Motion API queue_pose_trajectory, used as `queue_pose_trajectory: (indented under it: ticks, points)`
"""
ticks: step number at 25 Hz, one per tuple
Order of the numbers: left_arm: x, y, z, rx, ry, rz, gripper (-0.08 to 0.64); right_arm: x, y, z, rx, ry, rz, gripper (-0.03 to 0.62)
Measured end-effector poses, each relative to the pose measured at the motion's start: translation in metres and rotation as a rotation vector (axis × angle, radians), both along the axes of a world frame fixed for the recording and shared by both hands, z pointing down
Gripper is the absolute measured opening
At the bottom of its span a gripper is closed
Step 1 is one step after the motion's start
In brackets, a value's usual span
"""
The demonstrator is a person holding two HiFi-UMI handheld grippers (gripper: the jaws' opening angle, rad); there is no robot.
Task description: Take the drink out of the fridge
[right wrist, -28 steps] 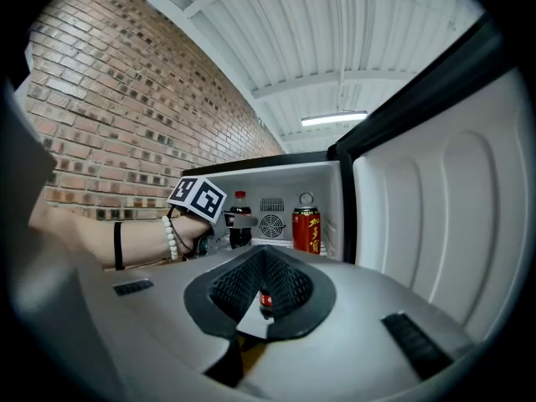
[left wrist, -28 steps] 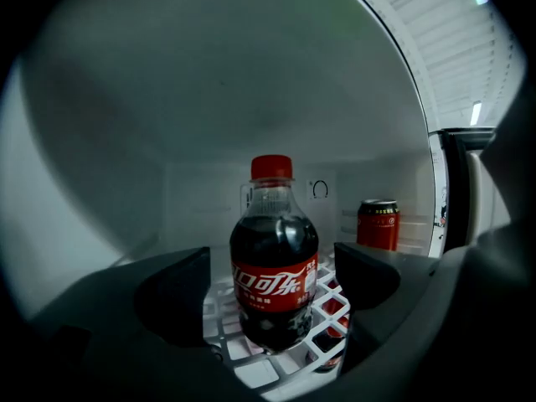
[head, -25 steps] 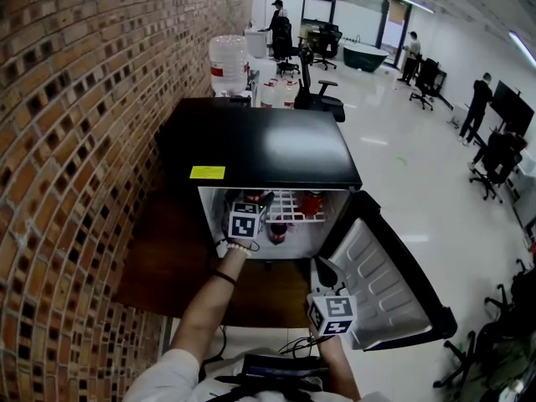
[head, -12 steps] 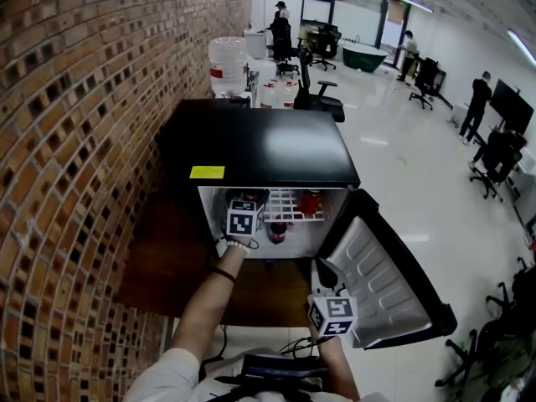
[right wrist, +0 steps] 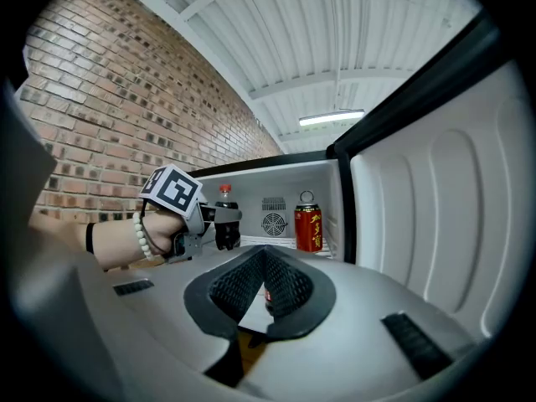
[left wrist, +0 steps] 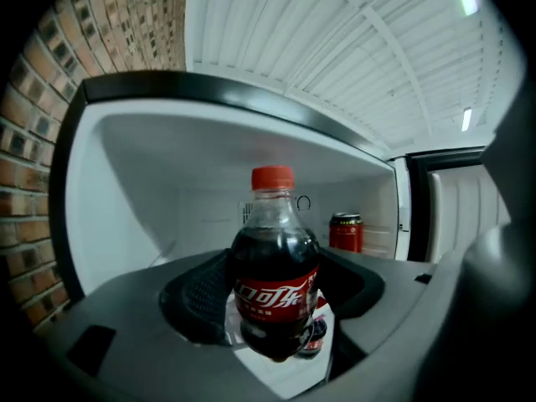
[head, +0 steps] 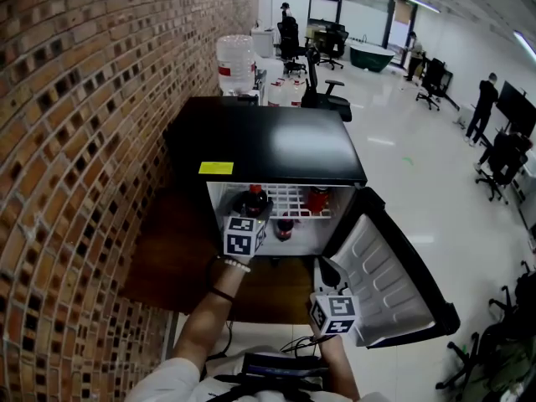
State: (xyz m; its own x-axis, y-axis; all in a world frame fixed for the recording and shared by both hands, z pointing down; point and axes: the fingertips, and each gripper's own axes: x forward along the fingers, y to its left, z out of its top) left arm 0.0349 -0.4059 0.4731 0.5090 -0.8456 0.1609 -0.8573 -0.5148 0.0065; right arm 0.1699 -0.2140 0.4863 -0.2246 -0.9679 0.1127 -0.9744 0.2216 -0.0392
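Observation:
A small black fridge (head: 268, 141) stands open against the brick wall, its door (head: 381, 266) swung out to the right. My left gripper (head: 253, 214) is at the fridge mouth. Its jaws have just been closing and now grip a cola bottle (left wrist: 275, 279) with a red cap, also seen from above as the bottle (head: 254, 199). The bottle stands upright between the pads. A red can (left wrist: 345, 231) stands at the back right of the wire shelf, and a second bottle (head: 285, 227) sits lower down. My right gripper (right wrist: 265, 254) waits by the door, shut and empty.
A brick wall (head: 75, 141) runs along the left. Water jugs (head: 233, 61) and office chairs (head: 322, 95) stand behind the fridge, and people (head: 486, 103) are further back in the room. The fridge door's white inner panel (right wrist: 444, 216) fills the right side.
My left gripper has drawn back toward me from inside the fridge, bringing the cola bottle to the front of the shelf. The right gripper has stayed put.

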Motion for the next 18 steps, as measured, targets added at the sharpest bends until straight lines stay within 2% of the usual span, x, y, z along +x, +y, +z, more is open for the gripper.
queue_pose_trajectory:
  ticks: [9, 18]
  points:
    - [-0.04, 0.062, 0.008, 0.032, -0.006, -0.004, 0.31, -0.021, 0.004, 0.003, -0.004, -0.01, -0.039, 0.011]
    - [-0.096, 0.091, 0.069, -0.002, -0.027, -0.096, 0.31, -0.039, 0.008, 0.01, -0.022, -0.016, -0.074, 0.011]
